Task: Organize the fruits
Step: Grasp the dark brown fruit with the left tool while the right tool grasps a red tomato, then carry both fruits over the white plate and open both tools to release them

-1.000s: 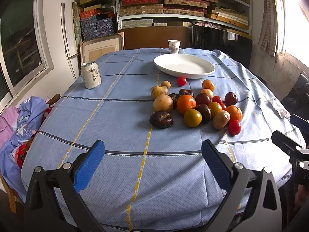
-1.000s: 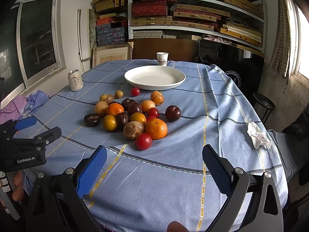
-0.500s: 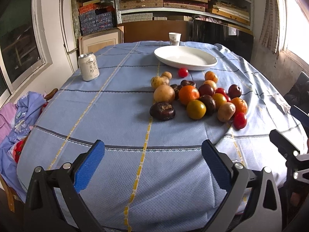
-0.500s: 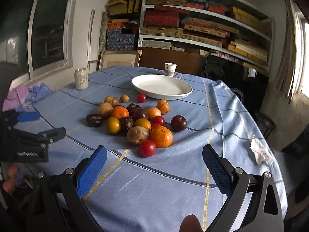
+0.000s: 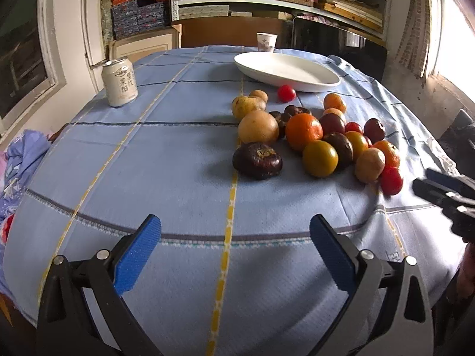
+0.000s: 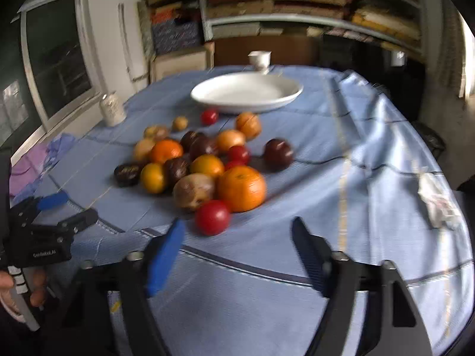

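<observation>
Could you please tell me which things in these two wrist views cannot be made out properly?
- Right gripper, right wrist view: motion blur smears it; its jaws are closing with nothing between them.
- Can, right wrist view: label blurred, unreadable.
- Crumpled wrapper, right wrist view: too blurred to identify.
- Paper cup, left wrist view: print too small to read.

The tabletop (image 5: pixel 166 154) wears a blue cloth with yellow and dark lines. A pile of fruits (image 5: pixel 314 136) (orange, red, yellow, brown and dark purple ones) sits on it. Behind the pile is a big white plate (image 5: pixel 326 78), and a small white cup (image 5: pixel 266 42) stands past that. A pale can (image 5: pixel 119 81) stands off to the left. A crumpled paper (image 6: pixel 436 204) lies near the right edge.
</observation>
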{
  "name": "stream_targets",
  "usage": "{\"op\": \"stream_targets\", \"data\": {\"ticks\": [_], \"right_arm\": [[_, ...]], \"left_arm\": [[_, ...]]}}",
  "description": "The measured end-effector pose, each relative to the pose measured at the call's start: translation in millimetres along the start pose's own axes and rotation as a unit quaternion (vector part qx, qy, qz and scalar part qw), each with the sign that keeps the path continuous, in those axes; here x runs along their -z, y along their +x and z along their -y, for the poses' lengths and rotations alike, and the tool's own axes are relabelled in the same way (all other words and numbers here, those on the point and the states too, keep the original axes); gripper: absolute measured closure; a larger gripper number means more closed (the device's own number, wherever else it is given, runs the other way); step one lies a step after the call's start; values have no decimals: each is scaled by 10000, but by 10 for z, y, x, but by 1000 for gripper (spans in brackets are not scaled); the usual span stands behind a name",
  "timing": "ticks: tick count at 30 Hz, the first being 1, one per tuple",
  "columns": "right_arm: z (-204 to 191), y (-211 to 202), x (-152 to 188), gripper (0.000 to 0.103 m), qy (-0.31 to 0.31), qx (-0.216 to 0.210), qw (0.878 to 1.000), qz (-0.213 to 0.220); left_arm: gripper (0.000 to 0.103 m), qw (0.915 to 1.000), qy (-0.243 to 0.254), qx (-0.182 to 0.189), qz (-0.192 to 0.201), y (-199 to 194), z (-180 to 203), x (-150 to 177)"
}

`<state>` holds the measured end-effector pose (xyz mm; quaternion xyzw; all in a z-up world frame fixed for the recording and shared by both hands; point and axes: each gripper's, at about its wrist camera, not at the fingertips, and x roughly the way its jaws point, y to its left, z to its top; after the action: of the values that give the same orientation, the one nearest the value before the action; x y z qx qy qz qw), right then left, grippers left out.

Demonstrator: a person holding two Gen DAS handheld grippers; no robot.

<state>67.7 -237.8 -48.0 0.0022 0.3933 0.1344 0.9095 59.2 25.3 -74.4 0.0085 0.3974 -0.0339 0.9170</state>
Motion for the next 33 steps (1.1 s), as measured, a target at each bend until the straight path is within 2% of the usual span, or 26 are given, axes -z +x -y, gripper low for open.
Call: {"op": "stream_targets", "data": {"ticks": [1, 6, 11, 14, 15, 16, 18, 26, 27, 28, 31, 33], "right_arm": [[-32, 48, 0, 48, -37, -73, 9999, -72], [-116, 203, -39, 48, -34, -118, 9998, -151], [-93, 312, -62, 60, 69, -202, 9993, -317], [-69, 348, -61, 71, 141, -294, 9988, -373], [-63, 342, -61, 71, 158, -311, 9988, -353], [-58, 327, -58, 71, 162, -321, 9988, -324], [-36, 285, -51, 72, 194, -402, 9987, -252], [98, 179, -22, 72, 412, -452, 9979, -197], [110, 174, -21, 72, 435, -475, 9977, -191], [122, 170, -18, 71, 448, -489, 9976, -182], [149, 151, -31, 71, 454, -512, 9975, -148], [171, 136, -40, 71, 476, -552, 9973, -132]], "left_arm": [[5, 10000, -2, 47, 6, 8, -17, -21], [5, 9997, -58, 206, 71, 26, -135, -152], [5, 9991, -163, 394, 39, 54, -232, -276], [5, 9989, -133, 446, -28, 127, -255, -366], [8, 9990, -89, 429, -48, 157, -251, -401], [17, 9990, -48, 438, -62, 177, -247, -420], [29, 9983, 83, 544, -177, 251, -203, -483], [31, 9923, 607, 991, -432, 484, 49, -558], [34, 9920, 618, 995, -477, 517, 68, -571], [44, 9914, 621, 1022, -526, 552, 86, -583], [53, 9907, 564, 1020, -697, 672, 91, -601], [54, 9904, 518, 1038, -748, 711, 72, -594]]}}
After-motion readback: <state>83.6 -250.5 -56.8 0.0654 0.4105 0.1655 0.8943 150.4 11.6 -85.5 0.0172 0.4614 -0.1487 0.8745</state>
